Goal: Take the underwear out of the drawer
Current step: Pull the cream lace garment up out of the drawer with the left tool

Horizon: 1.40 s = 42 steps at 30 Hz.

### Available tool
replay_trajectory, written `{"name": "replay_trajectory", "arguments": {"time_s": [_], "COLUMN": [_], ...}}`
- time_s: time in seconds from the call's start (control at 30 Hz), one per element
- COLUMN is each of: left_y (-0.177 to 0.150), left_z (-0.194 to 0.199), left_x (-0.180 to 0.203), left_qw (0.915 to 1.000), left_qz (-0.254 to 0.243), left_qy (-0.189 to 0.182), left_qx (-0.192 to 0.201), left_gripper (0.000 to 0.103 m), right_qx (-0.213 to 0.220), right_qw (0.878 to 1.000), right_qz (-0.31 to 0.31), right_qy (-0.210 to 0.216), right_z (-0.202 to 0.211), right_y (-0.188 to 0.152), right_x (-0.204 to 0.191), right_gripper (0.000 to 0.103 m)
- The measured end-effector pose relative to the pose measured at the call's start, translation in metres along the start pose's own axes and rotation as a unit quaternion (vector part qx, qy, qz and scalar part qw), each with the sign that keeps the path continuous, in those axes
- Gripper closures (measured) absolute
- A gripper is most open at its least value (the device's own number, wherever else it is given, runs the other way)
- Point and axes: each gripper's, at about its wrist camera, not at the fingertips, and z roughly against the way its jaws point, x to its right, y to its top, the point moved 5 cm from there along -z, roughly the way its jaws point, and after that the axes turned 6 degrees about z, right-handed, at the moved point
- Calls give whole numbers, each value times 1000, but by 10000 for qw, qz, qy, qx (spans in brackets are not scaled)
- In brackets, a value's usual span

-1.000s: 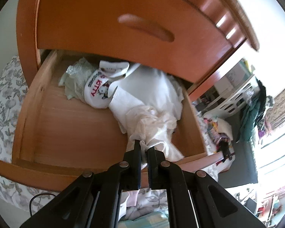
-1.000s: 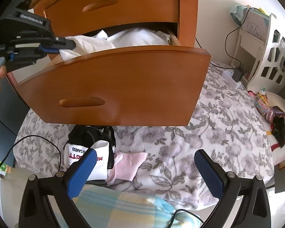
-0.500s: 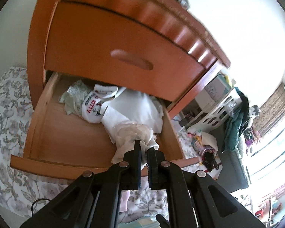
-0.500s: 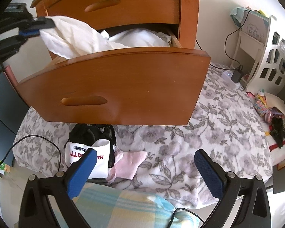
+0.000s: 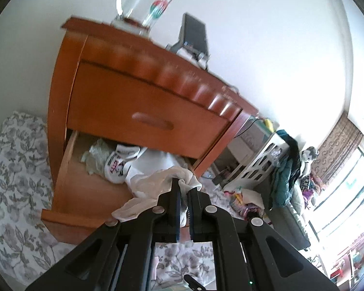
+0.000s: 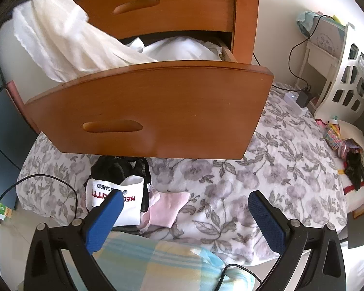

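- Left wrist view: risen since a second ago, my left gripper (image 5: 184,189) now looks at the top of the nightstand (image 5: 143,101) rather than into the open drawer (image 5: 68,194). Its jaws are clamped on a cream underwear piece (image 5: 155,184), which hangs above the drawer's front edge where before it lay bunched inside.
- Left wrist view: a white folded garment (image 5: 157,162) and a printed white sock (image 5: 119,167) remain inside the drawer, toward its back.
- Right wrist view: above the drawer front (image 6: 157,111), the cream cloth (image 6: 68,46) has been drawn up and out to the upper left; its lower end still trails behind the front panel.
- Right wrist view: my right gripper (image 6: 185,220) is unmoved, jaws wide apart and empty, below the drawer over the floral bedspread (image 6: 254,177).
- Reading: I judge the piece nearly free; a little more lift should clear its tail.
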Motion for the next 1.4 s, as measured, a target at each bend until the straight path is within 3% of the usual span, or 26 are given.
{"name": "replay_trajectory", "arguments": {"time_s": [0.53, 0.87, 1.4], "left_y": [15, 14, -24], "left_z": [73, 100, 43], "left_x": [44, 70, 49], "left_qw": [9949, 9893, 9972], "left_qz": [-517, -867, -671], "left_qy": [-417, -669, -308], "left_qx": [763, 959, -111], "left_gripper": [98, 98, 98], "right_qx": [81, 126, 107], "right_qw": [10000, 9999, 9999], "right_qz": [52, 69, 56], "right_qy": [-2, 23, 53], "right_z": [9, 13, 13], "right_y": [0, 0, -2], "right_x": [-7, -10, -10], "right_gripper": [0, 0, 0]}}
